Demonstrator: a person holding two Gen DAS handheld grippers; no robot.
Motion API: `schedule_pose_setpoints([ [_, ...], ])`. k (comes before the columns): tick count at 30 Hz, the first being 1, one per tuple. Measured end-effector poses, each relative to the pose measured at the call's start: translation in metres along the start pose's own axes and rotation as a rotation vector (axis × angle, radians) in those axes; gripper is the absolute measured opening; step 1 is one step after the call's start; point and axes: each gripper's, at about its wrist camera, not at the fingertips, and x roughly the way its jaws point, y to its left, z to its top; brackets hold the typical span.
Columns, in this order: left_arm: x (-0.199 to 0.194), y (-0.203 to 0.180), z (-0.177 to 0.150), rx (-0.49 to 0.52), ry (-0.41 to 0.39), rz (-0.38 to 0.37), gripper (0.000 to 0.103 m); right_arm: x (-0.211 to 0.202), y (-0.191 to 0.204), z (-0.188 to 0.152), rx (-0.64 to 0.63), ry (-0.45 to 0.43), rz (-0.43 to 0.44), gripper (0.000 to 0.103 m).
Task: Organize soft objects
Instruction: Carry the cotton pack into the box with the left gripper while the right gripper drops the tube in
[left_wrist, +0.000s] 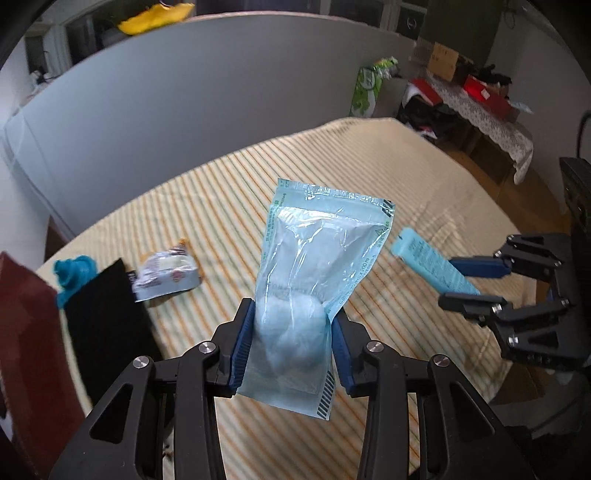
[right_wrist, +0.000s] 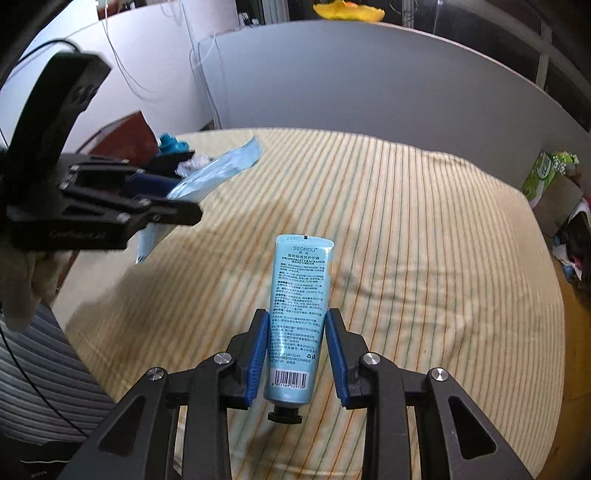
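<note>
**Both grippers loaded: pouch in your left, hand-cream tube in your right, both lifted clear of the striped cloth.**

Your left gripper (left_wrist: 291, 332) is clamped on the clear blue pouch (left_wrist: 314, 258) at its wadded lower part, centre of the left view. Judge it light, limp and slick; the film will crumple, so keep your hold on the padded bulk, not the flat seal. Your right gripper (right_wrist: 295, 350) pinches the hand-cream tube (right_wrist: 299, 314) across its lower body, cap downward, centre of the right view. Judge it squeezable; hold it mid-body, gently. Only the left view shows the sorted items at its left edge: a teal cloth (left_wrist: 72, 271), a black pouch (left_wrist: 107, 314) and a foil packet (left_wrist: 168, 273). Only the right view shows the tube's label and barcode.
</note>
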Motion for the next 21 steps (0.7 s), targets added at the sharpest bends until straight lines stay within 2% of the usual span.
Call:
schedule_pose_setpoints([
  [7,-0.053,0.028,-0.013,-0.078,-0.079,0.039,0.038,-0.022,0.023,0.041,-0.051,-0.073,0.032,0.028],
  [14,-0.118,0.073,-0.044,-0.173,-0.150,0.154,0.038,-0.033,0.073,0.100,-0.151,-0.128,0.110,0.028],
  [21,-0.156,0.116,-0.088,-0.267,-0.164,0.281,0.038,-0.025,0.136,0.151,-0.237,-0.144,0.209,0.028],
])
